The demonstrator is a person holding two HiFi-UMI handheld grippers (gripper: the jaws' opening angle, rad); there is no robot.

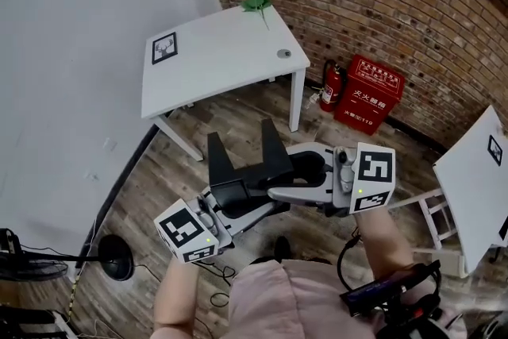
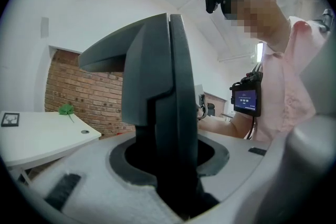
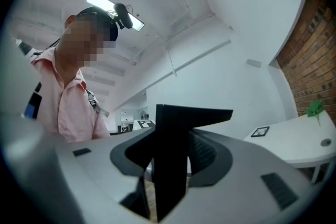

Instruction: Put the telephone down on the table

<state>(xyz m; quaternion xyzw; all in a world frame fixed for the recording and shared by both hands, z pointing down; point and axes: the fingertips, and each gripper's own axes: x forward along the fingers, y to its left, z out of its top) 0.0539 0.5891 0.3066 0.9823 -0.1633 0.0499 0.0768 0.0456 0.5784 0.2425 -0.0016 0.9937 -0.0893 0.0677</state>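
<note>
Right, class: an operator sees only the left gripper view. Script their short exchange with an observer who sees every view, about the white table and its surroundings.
Operator: I see the white table with a green thing on it. What stands by the brick wall?
Observer: A red fire extinguisher and a red box, on the floor right of the table in the head view.
Operator: Anything else on the floor?
Observer: A black floor fan, at the head view's lower left.

The right tool (image 3: 176, 128) has its dark jaws a little apart, with only floor (image 3: 152, 199) showing between them. A person (image 3: 63, 102) in a pink shirt is at left. At right, a white tabletop (image 3: 294, 147) by a brick wall (image 3: 315, 44) carries a marker card (image 3: 260, 131) and a green thing (image 3: 315, 107).
</note>
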